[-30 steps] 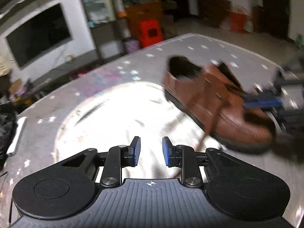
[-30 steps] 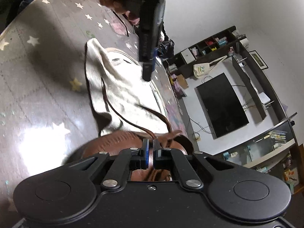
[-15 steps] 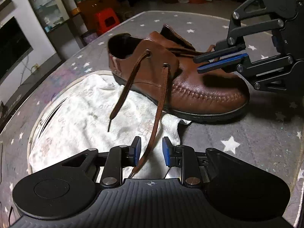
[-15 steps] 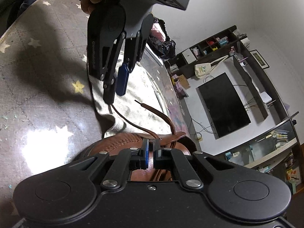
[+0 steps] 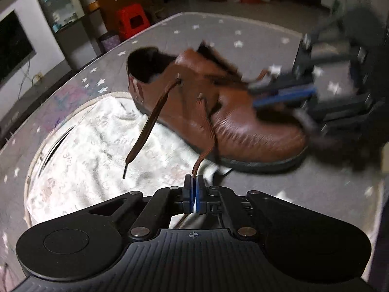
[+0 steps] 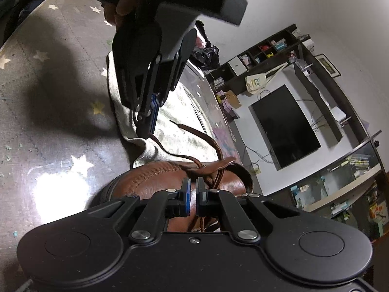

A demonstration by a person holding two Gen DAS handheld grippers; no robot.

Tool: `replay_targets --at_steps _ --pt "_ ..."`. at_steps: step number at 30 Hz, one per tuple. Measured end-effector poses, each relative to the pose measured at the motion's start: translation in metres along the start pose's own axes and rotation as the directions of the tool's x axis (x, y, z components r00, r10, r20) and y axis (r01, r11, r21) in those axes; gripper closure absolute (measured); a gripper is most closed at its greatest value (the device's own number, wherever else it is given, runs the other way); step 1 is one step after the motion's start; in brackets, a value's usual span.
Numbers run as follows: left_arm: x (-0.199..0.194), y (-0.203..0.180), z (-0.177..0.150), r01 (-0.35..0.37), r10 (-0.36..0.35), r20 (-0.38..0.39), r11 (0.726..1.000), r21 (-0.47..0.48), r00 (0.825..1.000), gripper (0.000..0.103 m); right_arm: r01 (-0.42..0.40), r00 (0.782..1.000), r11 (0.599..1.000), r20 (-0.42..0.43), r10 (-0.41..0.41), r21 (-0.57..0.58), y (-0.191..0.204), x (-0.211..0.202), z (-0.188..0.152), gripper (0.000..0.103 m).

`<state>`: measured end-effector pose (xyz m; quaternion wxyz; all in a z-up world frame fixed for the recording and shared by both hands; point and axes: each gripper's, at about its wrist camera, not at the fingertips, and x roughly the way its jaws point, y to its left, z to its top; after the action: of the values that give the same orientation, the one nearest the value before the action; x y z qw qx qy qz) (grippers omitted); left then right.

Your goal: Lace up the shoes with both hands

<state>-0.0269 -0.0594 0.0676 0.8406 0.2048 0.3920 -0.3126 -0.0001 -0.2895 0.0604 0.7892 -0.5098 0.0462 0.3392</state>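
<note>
A brown leather shoe (image 5: 218,112) lies partly on a white towel (image 5: 97,146), toe to the right. My left gripper (image 5: 194,180) is shut on the nearer brown lace (image 5: 206,131), which runs taut from an eyelet. The other lace end (image 5: 145,126) hangs loose over the towel. My right gripper (image 6: 193,185) sits right over the shoe (image 6: 155,177); its jaws are nearly closed with a narrow gap, and what is between them is not clear. It shows blurred in the left wrist view (image 5: 291,95). The left gripper (image 6: 149,121) shows in the right wrist view, holding the lace (image 6: 170,150).
The table top (image 5: 267,194) is a grey cover with white stars. A red stool (image 5: 131,22) and shelves stand beyond it. A black TV (image 6: 284,126) hangs on the white wall.
My left gripper has closed on the nearer lace, which lay between its open fingers before. The right gripper and shoe look blurred now, so they are moving.
</note>
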Motion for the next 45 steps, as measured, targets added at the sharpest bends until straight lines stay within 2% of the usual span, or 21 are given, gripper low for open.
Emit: replay_targets --at_steps 4,9,15,21,24,26,30,32,33,35,37,38,41,42,43,45 --pt "-0.017 -0.006 0.015 0.098 -0.092 0.074 0.991 -0.085 0.993 0.101 -0.001 1.000 1.000 0.003 0.001 0.006 0.004 -0.005 0.000 0.100" --pt "-0.021 -0.018 0.040 0.207 -0.187 0.151 0.969 -0.132 0.971 0.101 0.009 1.000 1.000 0.003 -0.009 0.013 0.005 -0.014 -0.002 0.100" --pt "-0.001 -0.020 0.071 0.230 -0.196 0.183 0.955 -0.189 0.964 0.101 0.029 0.999 0.999 -0.022 -0.029 0.028 0.004 -0.020 -0.012 0.100" --pt "0.020 -0.012 0.083 0.277 -0.226 0.195 0.914 -0.297 0.955 0.100 0.037 0.999 0.993 -0.044 -0.033 0.110 -0.003 -0.024 -0.023 0.099" --pt "0.018 -0.009 0.082 0.286 -0.227 0.208 0.902 -0.324 0.952 0.100 0.042 0.999 0.984 -0.042 -0.035 0.175 -0.010 -0.023 -0.027 0.080" --pt "0.014 -0.006 0.081 0.283 -0.216 0.224 0.898 -0.335 0.950 0.100 0.030 0.999 0.973 -0.031 -0.024 0.229 -0.016 -0.021 -0.028 0.080" --pt "0.009 -0.004 0.081 0.280 -0.206 0.241 0.899 -0.335 0.948 0.100 -0.032 0.999 0.905 0.006 0.033 0.423 -0.033 -0.016 -0.030 0.080" --pt "0.008 -0.004 0.080 0.283 -0.205 0.248 0.899 -0.335 0.947 0.100 -0.061 0.998 0.855 0.028 0.054 0.516 -0.042 -0.015 -0.032 0.080" --pt "0.008 -0.003 0.080 0.284 -0.206 0.251 0.899 -0.334 0.946 0.100 -0.087 0.996 0.799 0.047 0.073 0.596 -0.050 -0.015 -0.035 0.080" --pt "0.008 -0.003 0.079 0.288 -0.208 0.255 0.898 -0.334 0.944 0.100 -0.117 0.993 0.735 0.071 0.094 0.668 -0.057 -0.014 -0.040 0.080" --pt "0.007 -0.003 0.077 0.292 -0.211 0.260 0.896 -0.333 0.942 0.100 -0.147 0.989 0.624 0.099 0.111 0.767 -0.067 -0.012 -0.048 0.080" --pt "0.007 -0.003 0.077 0.294 -0.212 0.263 0.896 -0.333 0.941 0.100 -0.152 0.988 0.605 0.104 0.114 0.782 -0.069 -0.012 -0.049 0.080" --pt "0.006 -0.001 0.075 0.294 -0.211 0.266 0.897 -0.329 0.941 0.100 -0.187 0.981 0.487 0.139 0.133 0.853 -0.077 -0.008 -0.058 0.080" --pt "0.006 -0.001 0.075 0.294 -0.211 0.266 0.897 -0.329 0.941 0.100 -0.193 0.980 0.460 0.143 0.141 0.866 -0.078 -0.005 -0.061 0.083" --pt "0.005 0.000 0.074 0.295 -0.212 0.268 0.899 -0.323 0.940 0.100 -0.198 0.978 0.438 0.147 0.147 0.877 -0.079 -0.003 -0.062 0.093" --pt "0.002 0.000 0.073 0.289 -0.211 0.265 0.908 -0.303 0.941 0.100 -0.189 0.980 0.457 0.135 0.148 0.869 -0.078 -0.005 -0.063 0.096"
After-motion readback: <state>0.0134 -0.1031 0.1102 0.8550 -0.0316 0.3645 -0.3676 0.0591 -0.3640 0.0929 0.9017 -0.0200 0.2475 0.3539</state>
